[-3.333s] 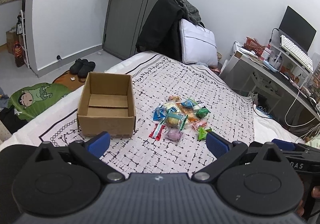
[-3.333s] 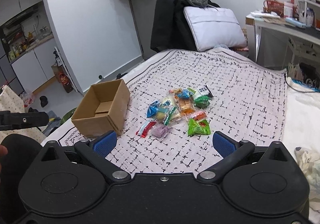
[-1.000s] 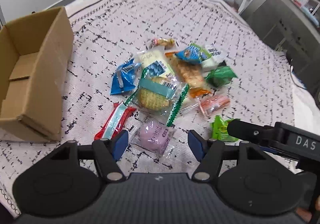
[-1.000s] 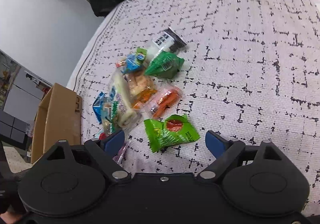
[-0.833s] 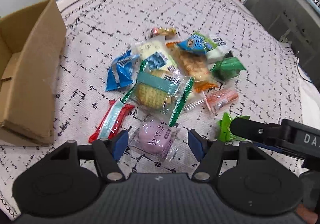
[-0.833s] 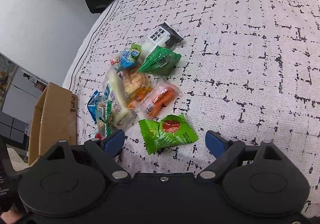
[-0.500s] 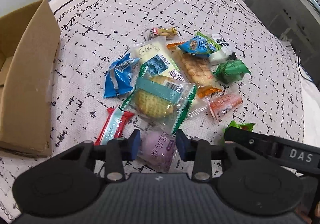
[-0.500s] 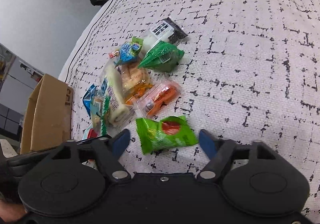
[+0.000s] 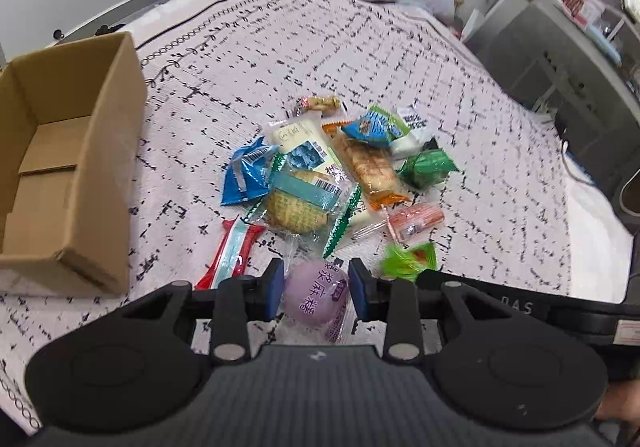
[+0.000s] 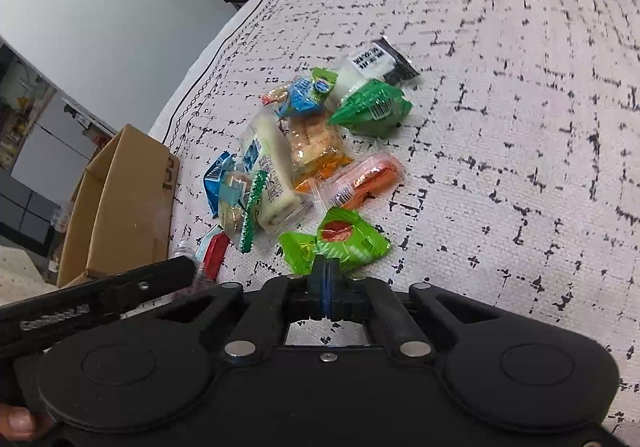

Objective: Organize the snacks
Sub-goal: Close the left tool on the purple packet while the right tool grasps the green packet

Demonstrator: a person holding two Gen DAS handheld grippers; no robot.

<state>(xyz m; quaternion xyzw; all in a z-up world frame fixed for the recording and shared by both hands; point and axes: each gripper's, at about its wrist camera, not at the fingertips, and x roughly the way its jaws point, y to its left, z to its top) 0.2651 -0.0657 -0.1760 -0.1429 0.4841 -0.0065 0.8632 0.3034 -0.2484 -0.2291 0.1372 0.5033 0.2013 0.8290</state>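
Nearest: left gripper (image 9: pixel 316 289), jaws narrowed and closing a touch more, pads pressed on purple snack pack (image 9: pixel 316 297). Right gripper (image 10: pixel 326 279) fully closed, pinching edge of bright green snack pack (image 10: pixel 340 241), which looks slightly raised at the pinch. Next out: pile of approx. a dozen wrapped snacks (image 9: pixel 320 175) lying loose on the bed (image 9: pixel 460 95), incl. red-and-white stick (image 9: pixel 232 251), round cracker pack, blue pouch, dark green pouch. Left of pile: cardboard box (image 9: pixel 100 183), open-topped, inside bare where visible. Progress est.: nothing boxed yet; first two picks in hand, rest of pile left.
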